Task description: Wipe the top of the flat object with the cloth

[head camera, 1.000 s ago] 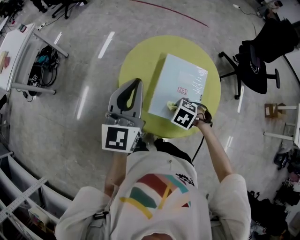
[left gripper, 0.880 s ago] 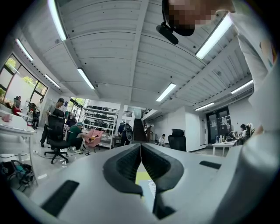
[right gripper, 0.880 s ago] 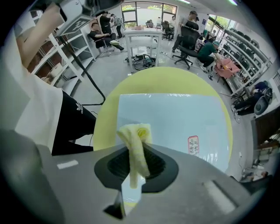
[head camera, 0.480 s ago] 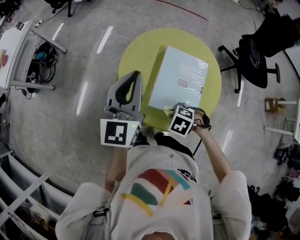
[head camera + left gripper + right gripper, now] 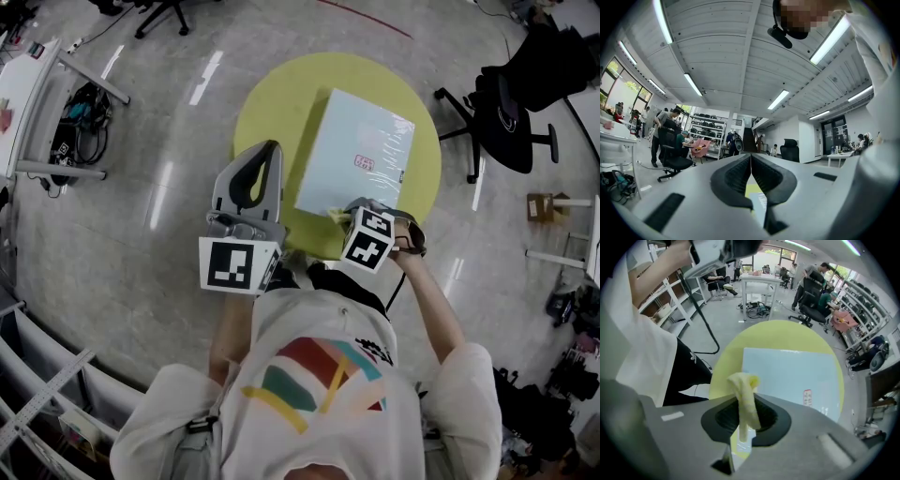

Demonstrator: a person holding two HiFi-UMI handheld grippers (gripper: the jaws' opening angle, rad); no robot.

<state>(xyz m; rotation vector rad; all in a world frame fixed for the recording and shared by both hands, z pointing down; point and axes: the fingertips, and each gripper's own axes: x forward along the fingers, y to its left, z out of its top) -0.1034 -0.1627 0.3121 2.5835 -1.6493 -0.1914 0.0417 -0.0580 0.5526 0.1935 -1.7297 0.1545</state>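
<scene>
A pale blue flat box (image 5: 358, 161) lies on the round yellow-green table (image 5: 272, 122); the right gripper view shows the same flat box (image 5: 797, 380). My right gripper (image 5: 345, 212) hovers at the box's near edge, shut on a pale yellow cloth (image 5: 745, 397) that sticks up between its jaws. The cloth (image 5: 337, 215) shows as a small yellow tuft in the head view. My left gripper (image 5: 270, 150) is held over the table's left edge, jaws shut and empty, pointing up and outward; in its own view the left gripper (image 5: 751, 157) has its jaws closed together.
A black office chair (image 5: 511, 103) stands right of the table. A white desk with cables (image 5: 47, 103) is at far left. Shelving (image 5: 37, 394) runs along the lower left. More desks, chairs and people (image 5: 813, 284) fill the room beyond the table.
My right gripper with the cloth has drawn back from the box's top toward its near edge. The left gripper has barely moved.
</scene>
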